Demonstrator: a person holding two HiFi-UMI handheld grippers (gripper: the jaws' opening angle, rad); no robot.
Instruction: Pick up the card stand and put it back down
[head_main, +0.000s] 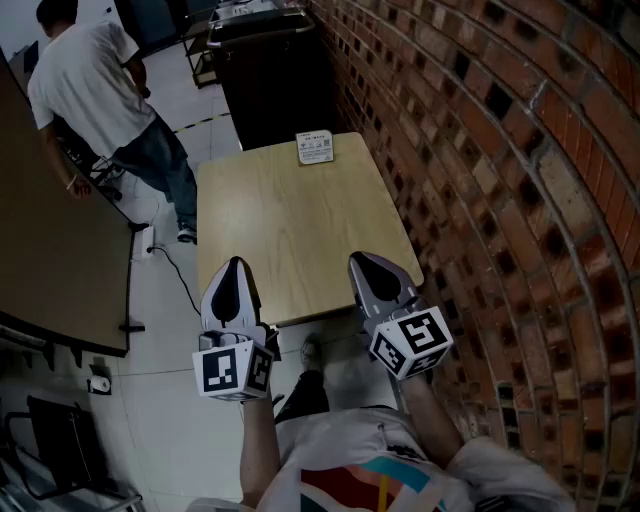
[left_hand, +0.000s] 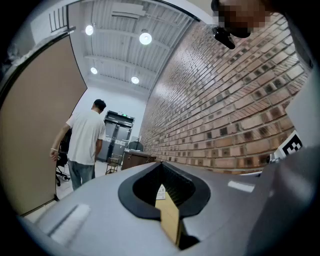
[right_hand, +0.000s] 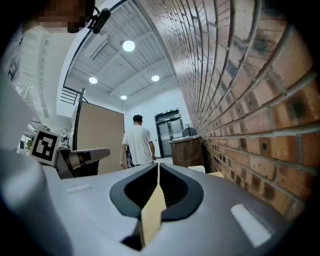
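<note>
The card stand (head_main: 315, 148), a small white printed card, stands at the far edge of the light wooden table (head_main: 290, 230), close to the brick wall. It also shows as a small white patch behind the left jaws (left_hand: 161, 192) and over the right gripper's body (right_hand: 197, 169). My left gripper (head_main: 233, 265) hovers at the table's near left corner, far from the stand. My right gripper (head_main: 360, 262) is over the near right edge. On both, the jaws meet at the tips with nothing between them.
A brick wall (head_main: 480, 150) runs along the table's right side. A dark brown cabinet (head_main: 270, 80) stands beyond the table's far end. A person in a white shirt (head_main: 95, 85) stands at the far left by a brown partition (head_main: 50, 230). A cable (head_main: 175, 270) lies on the floor.
</note>
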